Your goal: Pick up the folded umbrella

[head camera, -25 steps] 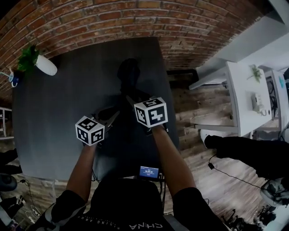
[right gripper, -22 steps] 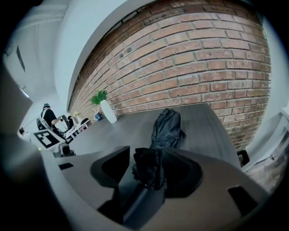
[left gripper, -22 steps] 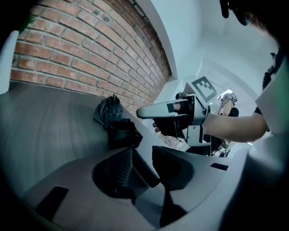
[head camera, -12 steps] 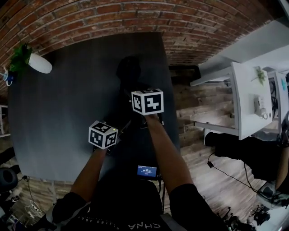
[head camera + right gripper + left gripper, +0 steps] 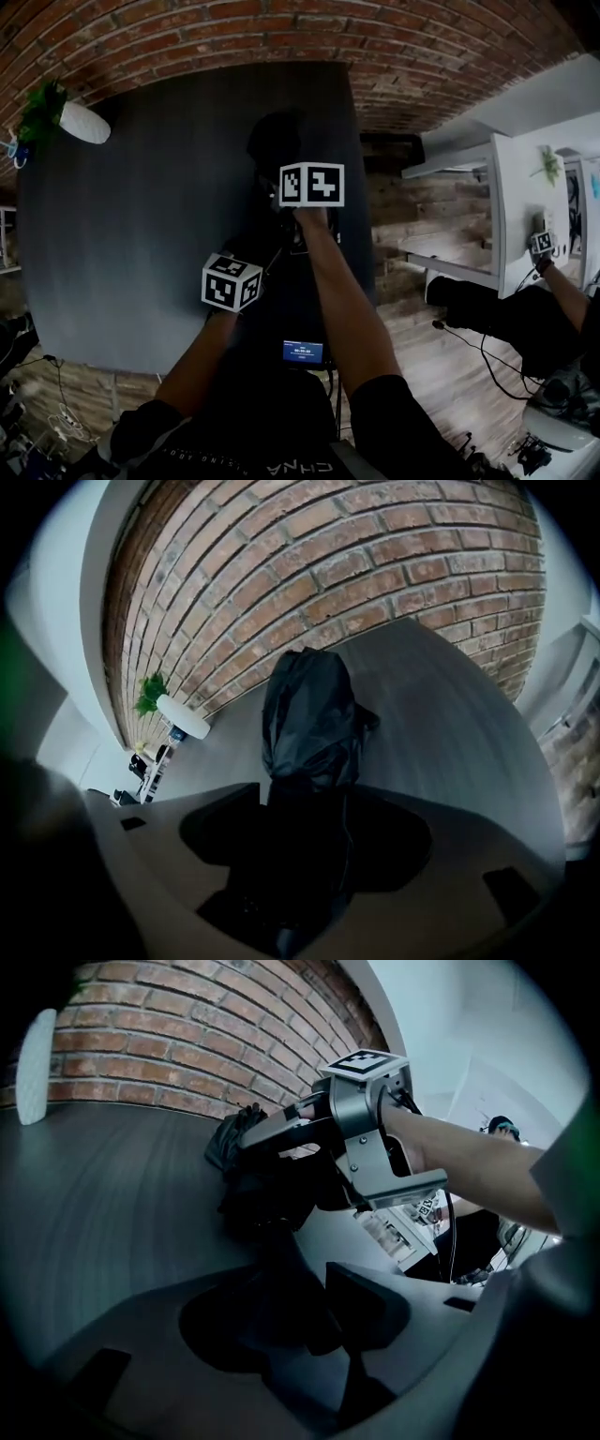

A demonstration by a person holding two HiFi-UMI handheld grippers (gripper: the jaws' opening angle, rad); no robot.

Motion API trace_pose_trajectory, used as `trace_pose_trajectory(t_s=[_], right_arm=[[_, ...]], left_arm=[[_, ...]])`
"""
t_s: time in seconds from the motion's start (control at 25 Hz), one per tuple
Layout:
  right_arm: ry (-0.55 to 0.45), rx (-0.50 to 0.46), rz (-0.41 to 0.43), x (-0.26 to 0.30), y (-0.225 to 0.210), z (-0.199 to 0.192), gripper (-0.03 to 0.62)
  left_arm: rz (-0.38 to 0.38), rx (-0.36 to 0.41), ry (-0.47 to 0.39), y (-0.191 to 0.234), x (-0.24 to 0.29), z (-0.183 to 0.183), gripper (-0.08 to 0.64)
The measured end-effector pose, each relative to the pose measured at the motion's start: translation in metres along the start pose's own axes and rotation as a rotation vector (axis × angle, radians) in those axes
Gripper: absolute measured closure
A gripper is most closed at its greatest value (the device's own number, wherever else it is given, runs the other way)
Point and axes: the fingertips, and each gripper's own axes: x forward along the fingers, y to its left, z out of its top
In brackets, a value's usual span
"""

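Head view, table (image 5: 141, 206): dark and big, back edge by a brick wall (image 5: 281, 28).
Head view, umbrella (image 5: 275, 141): black, folded, lies on the table near its R edge, running from the back edge toward the front.
Head view, L gripper (image 5: 261, 261): at the umbrella's near end.
Head view, R gripper (image 5: 275, 187): farther along the umbrella, close to the fat end.
Head view, pot (image 5: 84, 124): white w/ a green plant, at the back L corner, far from the umbrella.
Left gripper view, L fingers (image 5: 431, 1335): spread wide and just been opening. The umbrella's thin dark end sits between them, not squeezed.
Left gripper view, R gripper: reaches in from the R, over the umbrella's fat end.
Right gripper view, R fingers (image 5: 141, 855): spread wide, also just been opening. The umbrella runs between them, not pinched.
Right gripper view, umbrella: flat on the table, fat end toward the wall.
Right gripper view, pot: small, far L by the wall.
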Motion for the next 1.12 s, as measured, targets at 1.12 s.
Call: trace_pose_trajectory(t_s=[1.12], right_arm=[[0.015,0.009,0.011,0.027,0.007,-0.005,0.33]], left_arm=[[-0.019,-0.137,0.043,0.001,0.013,-0.002,0.374]])
